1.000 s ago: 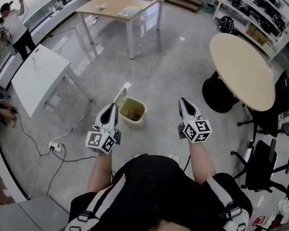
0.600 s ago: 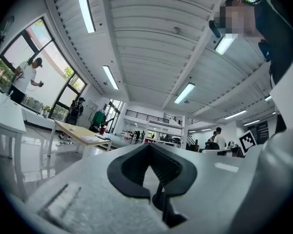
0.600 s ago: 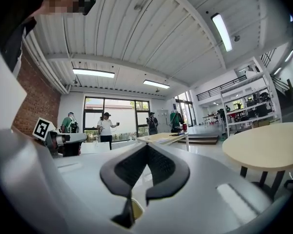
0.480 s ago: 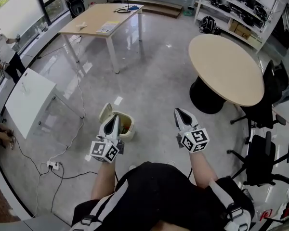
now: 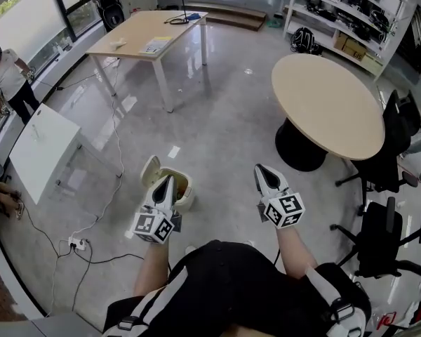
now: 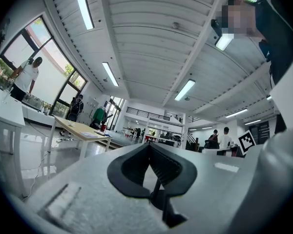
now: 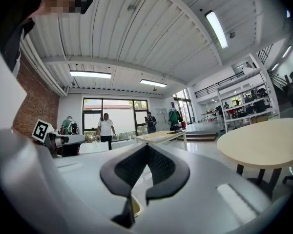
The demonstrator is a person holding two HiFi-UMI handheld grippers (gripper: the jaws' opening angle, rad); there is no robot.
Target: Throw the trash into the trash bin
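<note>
Contents of the cream plastic trash bin (image 5: 185, 196) are too dim to make out, and its near left side is covered by the left gripper (image 5: 166, 180), whose tips overlap its rim in the head view. The bin stands on the grey polished floor (image 5: 224, 139) near the person, its lid tipped open to the far left. Of the two grippers, the left has its black jaws meeting at the tips with nothing between them. The right gripper (image 5: 260, 169), well right of the bin, is likewise closed and empty. Three tables stand farther off: one round beige table (image 5: 330, 104), one rectangular wooden-topped table (image 5: 144, 34) and one white table (image 5: 38, 149).
</note>
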